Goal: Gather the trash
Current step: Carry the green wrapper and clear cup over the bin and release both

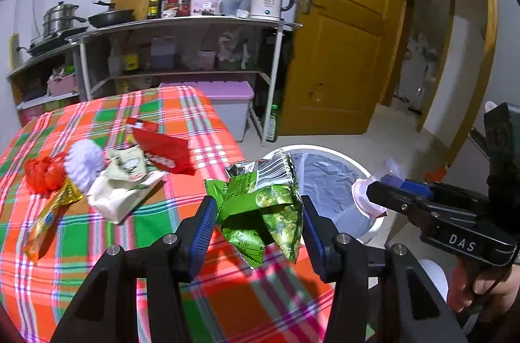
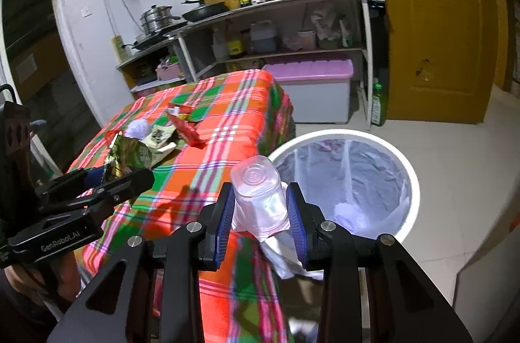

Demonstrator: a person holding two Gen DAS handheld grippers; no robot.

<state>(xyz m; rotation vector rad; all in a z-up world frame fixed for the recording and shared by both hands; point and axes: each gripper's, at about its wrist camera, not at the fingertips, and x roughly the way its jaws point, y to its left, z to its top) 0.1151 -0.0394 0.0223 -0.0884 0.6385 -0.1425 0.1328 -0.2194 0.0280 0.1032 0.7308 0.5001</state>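
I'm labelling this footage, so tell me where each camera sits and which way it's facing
Left wrist: on the left gripper, facing its green snack bag; the right gripper and a hand show.
Right wrist: on the right gripper, facing its clear plastic cup; the left gripper shows.
Shared: plaid table, white bin.

Glossy foil wrapper, clear plastic cup, woven tablecloth

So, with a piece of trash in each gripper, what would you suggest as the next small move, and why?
Probably carry the right gripper a little further over the bin before letting go. Its clear plastic cup sits near the rim, beside the table. The left gripper can follow with the green snack bag.
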